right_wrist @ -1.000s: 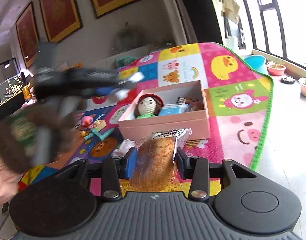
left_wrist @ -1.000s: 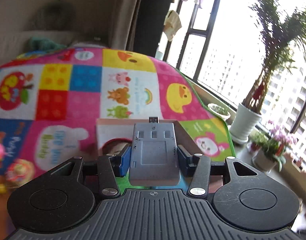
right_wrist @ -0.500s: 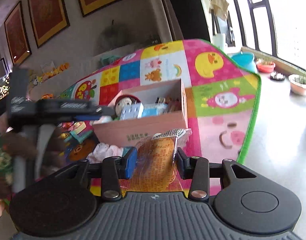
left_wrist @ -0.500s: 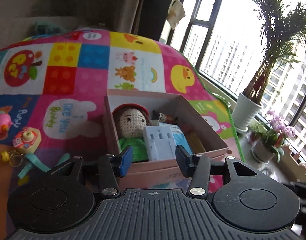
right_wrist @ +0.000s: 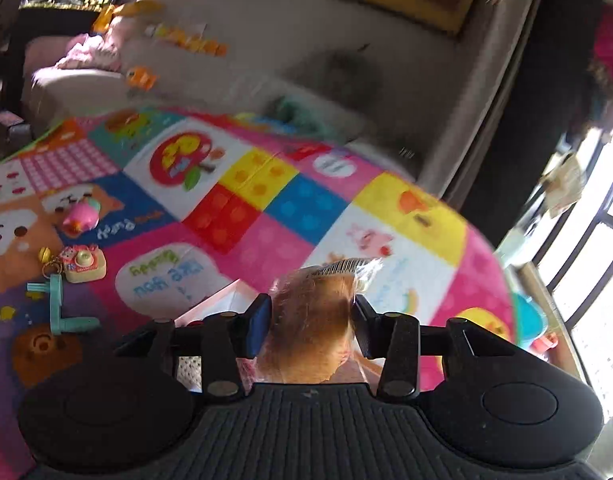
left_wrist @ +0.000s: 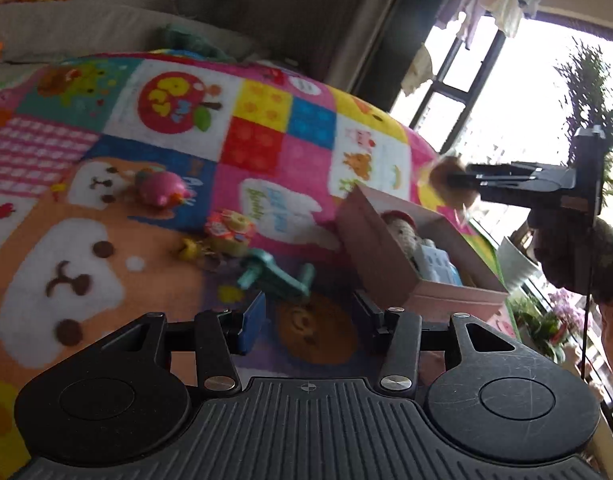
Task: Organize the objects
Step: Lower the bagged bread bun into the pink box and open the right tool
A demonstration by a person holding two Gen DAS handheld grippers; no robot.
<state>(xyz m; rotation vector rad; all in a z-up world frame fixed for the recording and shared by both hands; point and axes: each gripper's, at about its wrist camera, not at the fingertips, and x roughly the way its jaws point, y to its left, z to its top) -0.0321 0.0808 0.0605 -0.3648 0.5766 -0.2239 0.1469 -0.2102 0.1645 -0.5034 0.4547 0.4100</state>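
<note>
My left gripper [left_wrist: 308, 322] is open and empty, low over the play mat, left of the pink box [left_wrist: 380, 252]. The box holds a knitted doll [left_wrist: 402, 232] and a light blue block [left_wrist: 436, 260]. My right gripper [right_wrist: 310, 320] is shut on a clear snack bag [right_wrist: 314, 320] with brown contents. In the left wrist view the right gripper [left_wrist: 466, 186] holds the bag [left_wrist: 446, 184] above the far end of the box. In the right wrist view a box corner [right_wrist: 222, 300] shows just below the bag.
On the colourful play mat [left_wrist: 266, 128] left of the box lie a teal plastic tool [left_wrist: 274, 276], a toy camera keychain [left_wrist: 228, 232] and a pink pig toy [left_wrist: 160, 190]. A sofa [right_wrist: 106, 80] stands behind the mat. Windows and potted plants [left_wrist: 546, 320] are to the right.
My left gripper let the grey-blue block go into the box, then swung back and left, empty. My right gripper carried the snack bag up and over the box.
</note>
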